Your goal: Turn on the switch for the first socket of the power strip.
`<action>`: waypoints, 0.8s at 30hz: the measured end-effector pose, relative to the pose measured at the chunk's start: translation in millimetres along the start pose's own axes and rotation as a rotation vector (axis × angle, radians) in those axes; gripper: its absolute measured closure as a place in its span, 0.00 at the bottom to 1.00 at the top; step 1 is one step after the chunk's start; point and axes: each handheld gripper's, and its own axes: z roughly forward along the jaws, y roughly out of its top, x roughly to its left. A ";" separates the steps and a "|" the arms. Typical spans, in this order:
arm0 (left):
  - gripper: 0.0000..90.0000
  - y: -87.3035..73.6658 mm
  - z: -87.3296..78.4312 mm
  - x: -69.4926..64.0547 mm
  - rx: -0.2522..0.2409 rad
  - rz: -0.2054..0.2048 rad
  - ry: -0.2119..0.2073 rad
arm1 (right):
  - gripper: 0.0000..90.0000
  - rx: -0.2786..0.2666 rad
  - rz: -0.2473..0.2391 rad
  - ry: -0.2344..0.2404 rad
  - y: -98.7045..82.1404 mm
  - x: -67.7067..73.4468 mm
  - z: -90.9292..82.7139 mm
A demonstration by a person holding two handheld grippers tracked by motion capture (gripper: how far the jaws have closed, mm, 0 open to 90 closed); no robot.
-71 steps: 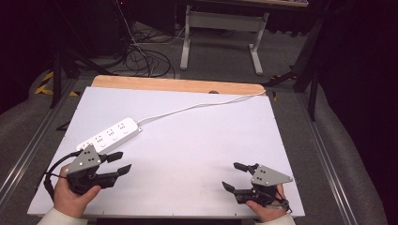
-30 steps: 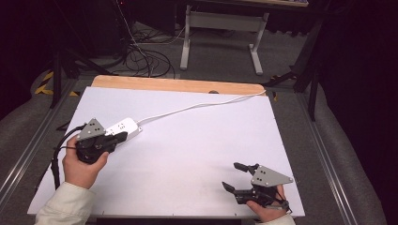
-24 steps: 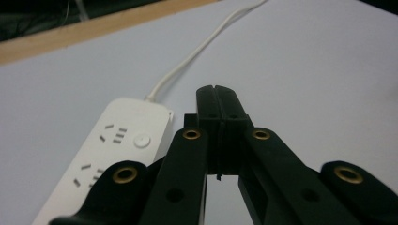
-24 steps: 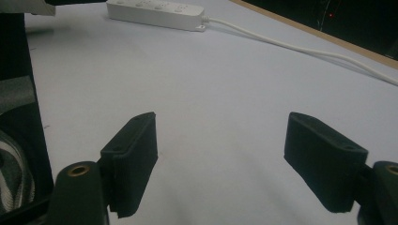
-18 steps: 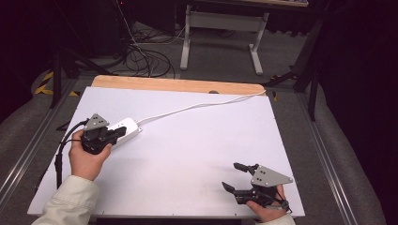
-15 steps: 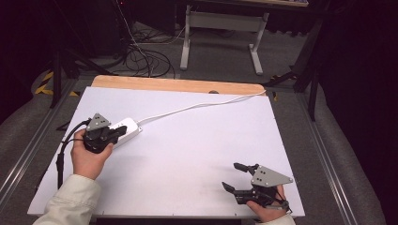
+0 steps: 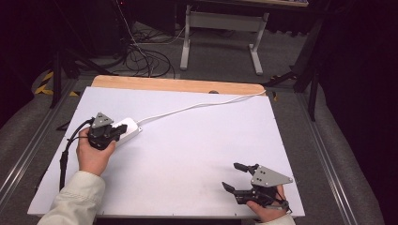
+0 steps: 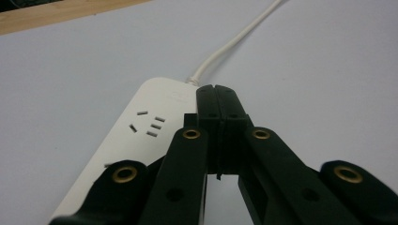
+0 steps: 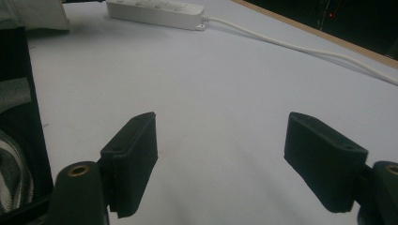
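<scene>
A white power strip [image 7: 130, 130] lies at the left of the white tabletop [image 7: 197, 150], and its white cord [image 7: 197, 107] runs to the far right edge. My left gripper [image 7: 124, 128] is shut and holds nothing. Its joined tips hover over the cord end of the strip [image 8: 141, 126], just short of where the cord [image 8: 234, 42] leaves it. Whether they touch the strip I cannot tell. Near the front right my right gripper [image 7: 231, 176] rests open with nothing between its fingers. In the right gripper view it [image 9: 220, 126] points across bare table towards the far strip [image 9: 155, 10].
A wooden strip [image 7: 178, 85] borders the table's far edge, and metal rails [image 7: 33, 150] run along both sides. Loose cables [image 7: 141, 56] and a grey desk frame [image 7: 220, 28] stand on the floor beyond. The left gripper's black cable [image 7: 65, 150] trails by the left forearm.
My left gripper has moved from the front left corner up to the power strip and sunk towards it; its jaws, apart in the earliest frame, are together. The right gripper has stayed put.
</scene>
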 end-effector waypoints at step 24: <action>1.00 -12.2 19.9 10.7 0.016 -0.042 0.011 | 0.29 0.005 0.000 -0.003 -0.2 0.1 -0.3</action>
